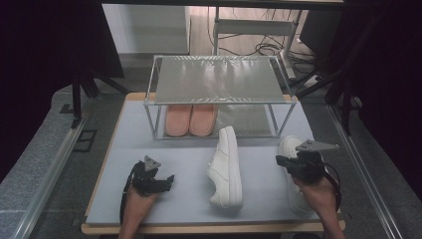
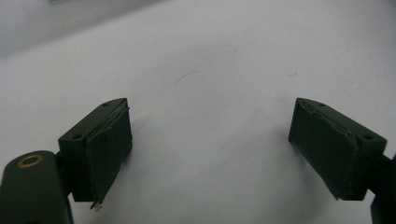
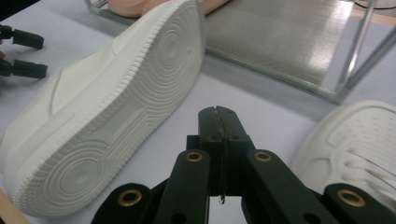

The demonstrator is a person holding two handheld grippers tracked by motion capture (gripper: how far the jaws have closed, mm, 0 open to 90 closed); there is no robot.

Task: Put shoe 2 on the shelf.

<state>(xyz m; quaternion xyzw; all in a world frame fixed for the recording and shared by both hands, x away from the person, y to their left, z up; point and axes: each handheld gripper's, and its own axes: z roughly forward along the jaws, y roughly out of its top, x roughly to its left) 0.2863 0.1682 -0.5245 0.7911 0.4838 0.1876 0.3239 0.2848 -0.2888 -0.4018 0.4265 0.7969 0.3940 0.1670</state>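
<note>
Right gripper point(image 1: 279, 160) hovers low over the pale surface point(image 1: 174, 159), its fingers point(image 3: 208, 126) pressed flat together with nothing between them. Just beside those fingers, on their right in the right gripper view, sits the upright white sneaker point(image 3: 355, 140), its perforated toe showing. Ahead and to their left lies the second white sneaker point(image 3: 107, 107), tipped on its side, ribbed sole with concentric rings facing the fingers. No brand mark or writing can be read on either sole or upper. Left gripper point(image 1: 170, 178) rests well apart from both shoes, fingers point(image 2: 109, 144) spread wide over bare surface, holding nothing. Beyond the tipped sneaker stands the metal rack point(image 1: 219, 79), pink slippers point(image 1: 190, 119) on its lower shelf.
</note>
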